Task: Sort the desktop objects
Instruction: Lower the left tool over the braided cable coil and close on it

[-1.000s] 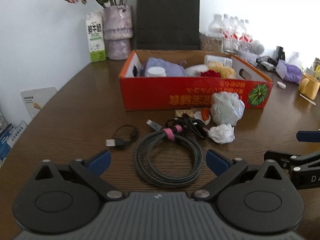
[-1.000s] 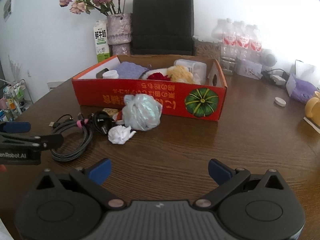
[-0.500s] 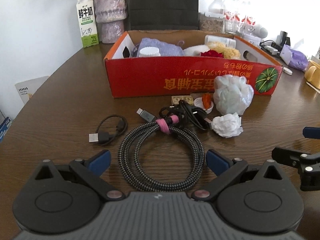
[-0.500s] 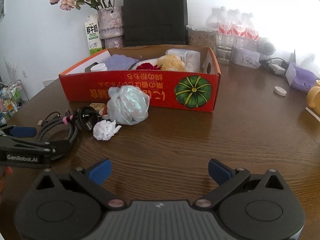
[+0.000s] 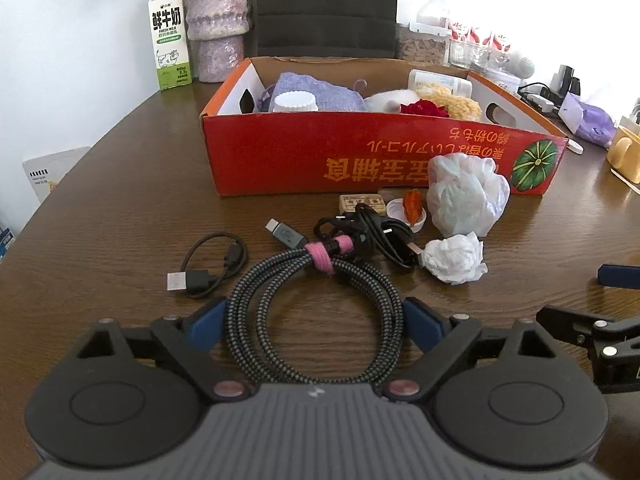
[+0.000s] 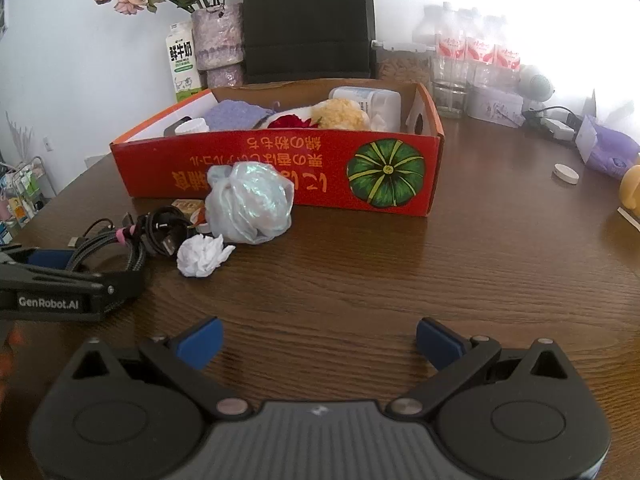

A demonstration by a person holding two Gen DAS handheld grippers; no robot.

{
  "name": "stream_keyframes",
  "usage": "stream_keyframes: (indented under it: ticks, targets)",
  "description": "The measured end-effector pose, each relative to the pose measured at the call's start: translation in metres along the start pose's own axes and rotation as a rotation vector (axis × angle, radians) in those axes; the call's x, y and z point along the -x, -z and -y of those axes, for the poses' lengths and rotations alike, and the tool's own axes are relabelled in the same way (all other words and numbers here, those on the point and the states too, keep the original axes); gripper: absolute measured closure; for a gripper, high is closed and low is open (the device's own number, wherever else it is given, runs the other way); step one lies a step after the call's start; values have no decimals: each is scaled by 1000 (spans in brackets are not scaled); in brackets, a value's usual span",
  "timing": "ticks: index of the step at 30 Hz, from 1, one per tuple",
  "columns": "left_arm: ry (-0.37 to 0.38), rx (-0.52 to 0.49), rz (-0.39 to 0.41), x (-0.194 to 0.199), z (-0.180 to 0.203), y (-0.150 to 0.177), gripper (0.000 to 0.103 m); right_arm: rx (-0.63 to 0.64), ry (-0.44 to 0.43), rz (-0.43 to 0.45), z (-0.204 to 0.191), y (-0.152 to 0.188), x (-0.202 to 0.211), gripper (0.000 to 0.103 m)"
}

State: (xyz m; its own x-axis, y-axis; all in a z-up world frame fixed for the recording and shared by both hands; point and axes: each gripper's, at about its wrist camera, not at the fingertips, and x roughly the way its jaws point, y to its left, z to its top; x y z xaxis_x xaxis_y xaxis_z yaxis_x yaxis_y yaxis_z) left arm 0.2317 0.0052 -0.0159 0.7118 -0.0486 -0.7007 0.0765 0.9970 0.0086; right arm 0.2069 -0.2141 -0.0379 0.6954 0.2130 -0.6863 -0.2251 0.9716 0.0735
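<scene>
A coiled braided cable (image 5: 316, 312) with a pink tie lies on the wooden table, and my open left gripper (image 5: 316, 326) straddles its near loop. Beyond it lie a black cable bundle (image 5: 372, 236), a short black USB cable (image 5: 208, 264), a crumpled white paper ball (image 5: 456, 258) and a knotted plastic bag (image 5: 466, 194). The red cardboard box (image 5: 380, 160) stands behind them. My right gripper (image 6: 318, 342) is open and empty over bare table, right of the paper ball (image 6: 202, 256) and bag (image 6: 250, 202); the left gripper also shows in the right wrist view (image 6: 60, 284).
The box holds a purple cloth (image 5: 316, 94), a white-capped jar (image 5: 294, 102), a red flower and yellow fluff. A milk carton (image 5: 170, 38), vase, black bag and water bottles (image 6: 476, 56) stand behind. A small box and cap (image 5: 394, 208) lie by the red box front.
My left gripper has moved forward and lower so its open fingers now flank the braided cable coil. My right gripper has moved forward, toward the box.
</scene>
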Motion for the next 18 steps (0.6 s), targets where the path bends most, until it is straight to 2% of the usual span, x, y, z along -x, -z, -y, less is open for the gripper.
stream_keyframes:
  ticks: [4, 18]
  targets:
    - [18, 14, 6, 4, -1, 0, 14, 2, 0, -2, -1, 1, 1, 0]
    - [24, 37, 68, 26, -11, 1, 16, 24, 2, 5, -11, 1, 8, 0]
